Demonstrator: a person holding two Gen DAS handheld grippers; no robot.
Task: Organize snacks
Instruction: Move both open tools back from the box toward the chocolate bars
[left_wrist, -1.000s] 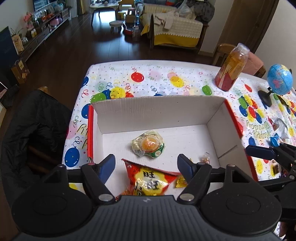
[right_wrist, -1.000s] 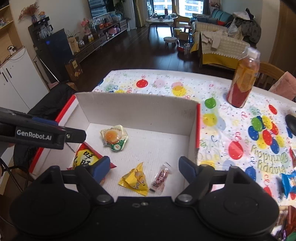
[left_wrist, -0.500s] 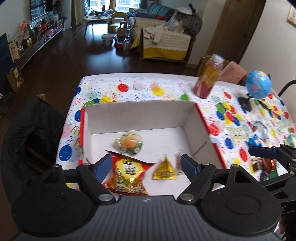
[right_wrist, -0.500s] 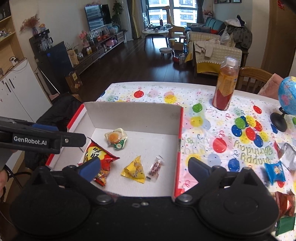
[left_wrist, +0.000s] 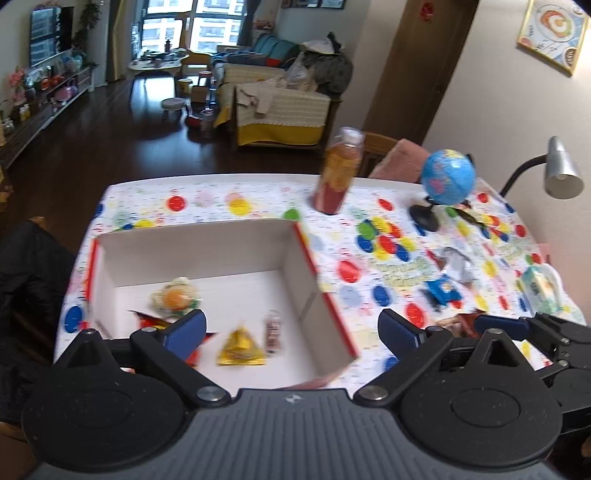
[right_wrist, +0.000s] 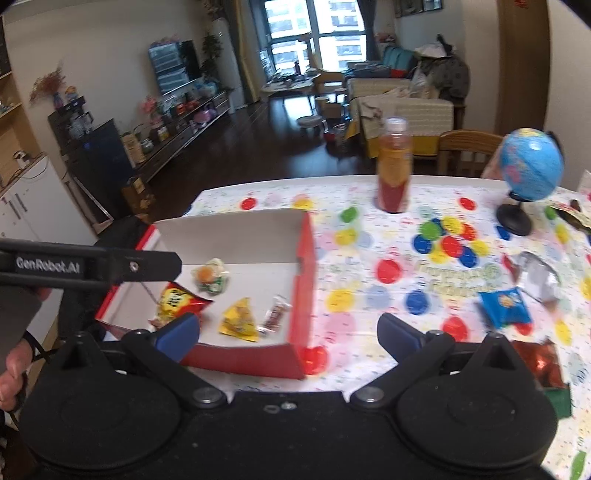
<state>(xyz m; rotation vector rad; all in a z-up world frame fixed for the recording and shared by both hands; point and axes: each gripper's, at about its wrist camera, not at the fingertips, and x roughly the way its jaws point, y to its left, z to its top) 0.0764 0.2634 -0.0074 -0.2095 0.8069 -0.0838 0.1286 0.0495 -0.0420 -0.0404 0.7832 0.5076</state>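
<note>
We read only one text with certainty: "GenRobot.AI" in white letters on the black side of the left gripper (right_wrist: 92, 266), seen from the right wrist camera. On the red and yellow snack bag (right_wrist: 177, 303) in the box (right_wrist: 236, 229) we saw bold dark characters on the yellow patch, but they were too blurred to read. The balloon tablecloth (right_wrist: 369, 266) carried curly green lettering near the cluster of coloured balloons, which we could not make out in either view. The label on the bottle (right_wrist: 394, 168) and the print on the blue snack packet (right_wrist: 504, 304) were also smeared beyond reading.
</note>
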